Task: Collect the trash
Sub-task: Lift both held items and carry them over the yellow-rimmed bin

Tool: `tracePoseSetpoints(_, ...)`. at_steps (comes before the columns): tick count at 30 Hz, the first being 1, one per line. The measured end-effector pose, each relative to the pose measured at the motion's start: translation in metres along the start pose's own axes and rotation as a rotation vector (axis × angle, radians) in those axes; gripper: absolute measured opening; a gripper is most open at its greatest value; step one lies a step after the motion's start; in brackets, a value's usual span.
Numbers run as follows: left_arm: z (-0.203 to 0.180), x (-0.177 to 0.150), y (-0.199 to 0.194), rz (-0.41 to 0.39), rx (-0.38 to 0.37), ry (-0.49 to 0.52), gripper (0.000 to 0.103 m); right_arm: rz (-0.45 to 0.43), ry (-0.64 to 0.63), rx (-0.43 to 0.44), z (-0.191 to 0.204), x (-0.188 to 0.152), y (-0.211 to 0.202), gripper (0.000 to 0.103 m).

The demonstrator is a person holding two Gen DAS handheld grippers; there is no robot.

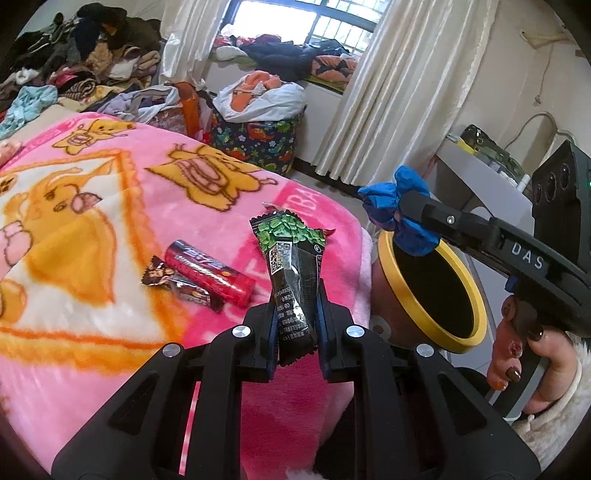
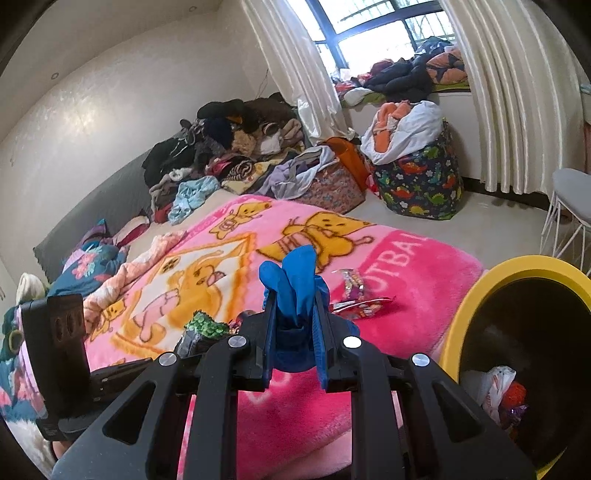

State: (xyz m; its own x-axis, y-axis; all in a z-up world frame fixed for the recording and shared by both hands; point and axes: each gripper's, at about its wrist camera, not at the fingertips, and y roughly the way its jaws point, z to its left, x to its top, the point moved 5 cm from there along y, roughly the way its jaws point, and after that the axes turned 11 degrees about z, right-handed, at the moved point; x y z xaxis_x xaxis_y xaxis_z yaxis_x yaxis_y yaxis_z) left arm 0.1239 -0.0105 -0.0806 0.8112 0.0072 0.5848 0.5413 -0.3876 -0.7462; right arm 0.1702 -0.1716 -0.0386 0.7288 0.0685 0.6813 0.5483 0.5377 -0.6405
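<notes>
While wrapper (image 1: 291,273) sits clamped in left claw (image 1: 297,310), bin (image 1: 432,291) just right.

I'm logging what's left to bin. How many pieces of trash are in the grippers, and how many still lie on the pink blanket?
Held in grippers: 2, the black-and-green wrapper in the left gripper and the blue wad in the right gripper.
On the pink blanket: 4, red wrapper, brown wrapper, purple wrapper, red foil wrapper.
Total: 6

Lived-in home bedroom. Bed (image 2: 424,258) under a pink cartoon-bear fleece blanket (image 2: 207,258), heap of loose clothes (image 2: 221,155) upper centre against the wall, cream curtains (image 2: 517,92) framing a barred window (image 2: 388,33) top right, dinosaur-print fabric laundry bin (image 2: 417,184) on the floor, yellow-rimmed waste bin (image 2: 491,280) at right edge.
</notes>
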Motion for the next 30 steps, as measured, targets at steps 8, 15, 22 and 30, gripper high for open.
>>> tracePoseSetpoints(8,-0.025,0.002,0.009,0.014,-0.023,0.044,0.011,-0.027,0.046,-0.024,-0.021,-0.004,-0.017,0.017)
tracePoseSetpoints(15,-0.045,0.003,0.016,0.023,-0.035,0.083,0.011,-0.049,0.087,-0.046,-0.039,-0.009,-0.032,0.017)
tracePoseSetpoints(22,-0.063,0.004,0.022,0.028,-0.044,0.111,0.011,-0.071,0.110,-0.081,-0.054,-0.014,-0.046,0.017)
tracePoseSetpoints(30,-0.082,0.005,0.029,0.038,-0.060,0.150,0.011,-0.094,0.146,-0.100,-0.070,-0.020,-0.063,0.017)
